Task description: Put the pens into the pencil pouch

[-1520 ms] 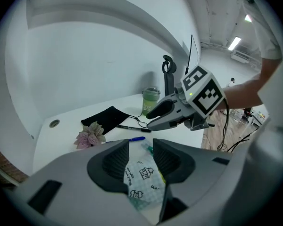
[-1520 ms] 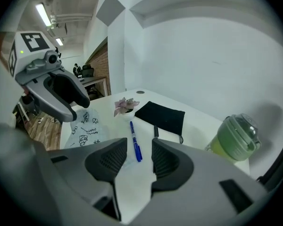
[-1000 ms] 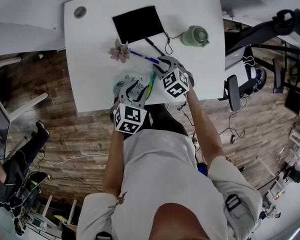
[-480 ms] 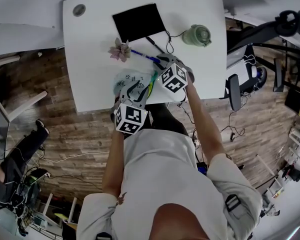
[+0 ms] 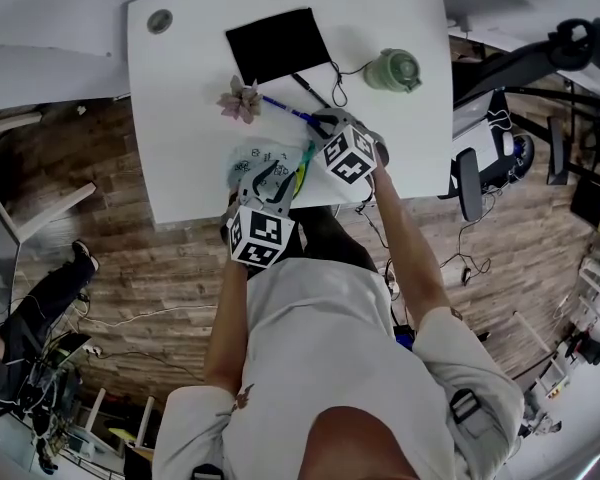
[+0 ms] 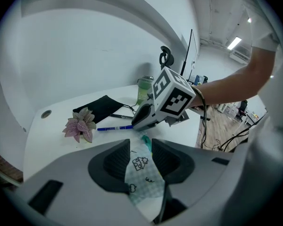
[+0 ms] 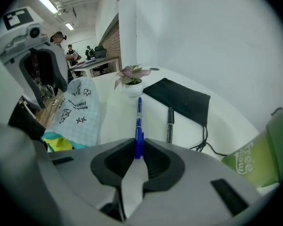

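pencil pouch [image 6: 142,175] pinched by left claw [image 6: 140,148], teal pen [image 6: 145,139] at its mouth; right claw [image 7: 138,150] just clenched on blue pen [image 7: 139,121]

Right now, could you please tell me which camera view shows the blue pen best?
The right gripper view: the blue pen runs out from the right claw, shut on its near end. The left gripper view shows it small, partly behind that claw; the head view, a thin line.
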A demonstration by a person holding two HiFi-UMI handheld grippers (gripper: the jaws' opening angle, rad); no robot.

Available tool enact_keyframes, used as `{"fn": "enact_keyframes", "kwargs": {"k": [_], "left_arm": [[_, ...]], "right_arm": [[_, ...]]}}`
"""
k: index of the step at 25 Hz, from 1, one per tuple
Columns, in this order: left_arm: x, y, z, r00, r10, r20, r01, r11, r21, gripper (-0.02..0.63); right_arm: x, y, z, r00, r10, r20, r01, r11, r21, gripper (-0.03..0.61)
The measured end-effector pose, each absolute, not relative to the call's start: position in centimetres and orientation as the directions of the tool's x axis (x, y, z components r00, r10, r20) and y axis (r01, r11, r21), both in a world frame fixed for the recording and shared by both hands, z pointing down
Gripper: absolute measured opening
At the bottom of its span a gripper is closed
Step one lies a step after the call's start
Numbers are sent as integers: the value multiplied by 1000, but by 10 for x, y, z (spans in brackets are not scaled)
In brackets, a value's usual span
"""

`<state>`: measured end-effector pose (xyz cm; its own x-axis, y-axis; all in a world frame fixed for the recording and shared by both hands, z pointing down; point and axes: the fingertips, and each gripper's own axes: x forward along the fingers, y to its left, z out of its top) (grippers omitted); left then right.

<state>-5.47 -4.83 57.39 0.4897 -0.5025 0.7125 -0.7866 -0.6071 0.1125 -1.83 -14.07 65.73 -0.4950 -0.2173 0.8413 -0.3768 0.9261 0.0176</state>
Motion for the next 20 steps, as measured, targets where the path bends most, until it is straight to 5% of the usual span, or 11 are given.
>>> {"fn": "enact_keyframes", "kwargs": {"k": [20], "left_arm": [[-40,-29,592,378,-460,804,-771,-637,-1,135]], "right_arm": [[40,-83,607,-494,-307,813,-475,879,42,60]]}}
